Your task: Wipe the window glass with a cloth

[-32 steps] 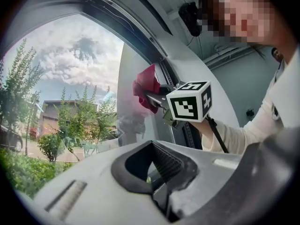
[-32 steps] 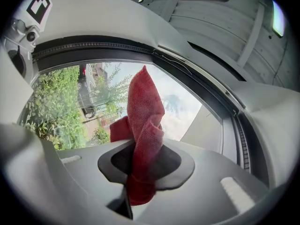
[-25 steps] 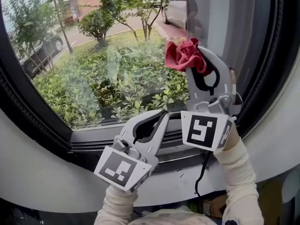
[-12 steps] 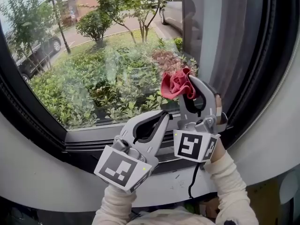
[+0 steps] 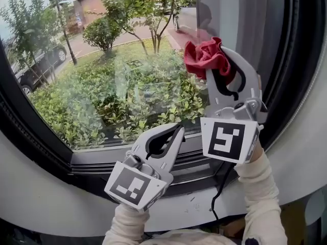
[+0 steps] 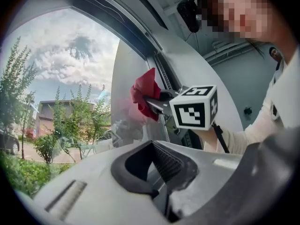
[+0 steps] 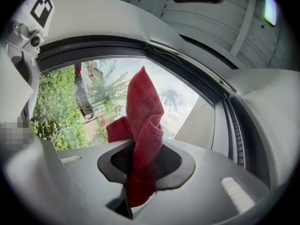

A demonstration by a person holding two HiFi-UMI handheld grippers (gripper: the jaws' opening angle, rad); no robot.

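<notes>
Clamping a red cloth (image 7: 143, 121) between its jaws, the right hand-held gripper (image 5: 218, 60) is up at the upper right part of the glass (image 5: 102, 91). The cloth is pinched low in the jaws and stands out past the tips in a crumpled bunch. In the left gripper view that bunch meets the pane, with a reddish reflection right beside it. It sits close to the window's dark right frame (image 5: 294, 60). This gripper's marker cube (image 5: 227, 139) faces the head camera, and a black cable (image 5: 220, 188) hangs below it.

The left hand-held gripper (image 5: 179, 130) is lower and to the left. Its jaws are together with nothing between them, and the tips point up toward the bottom edge of the glass, over the sill (image 5: 102, 160). It is apart from the cloth and from the right gripper. Both are held by arms in pale sleeves (image 5: 260, 198).

Beyond the pane lie shrubs (image 5: 153, 103), small trees (image 5: 148, 4), a road (image 5: 87, 37) and a parked car (image 5: 36, 60).
</notes>
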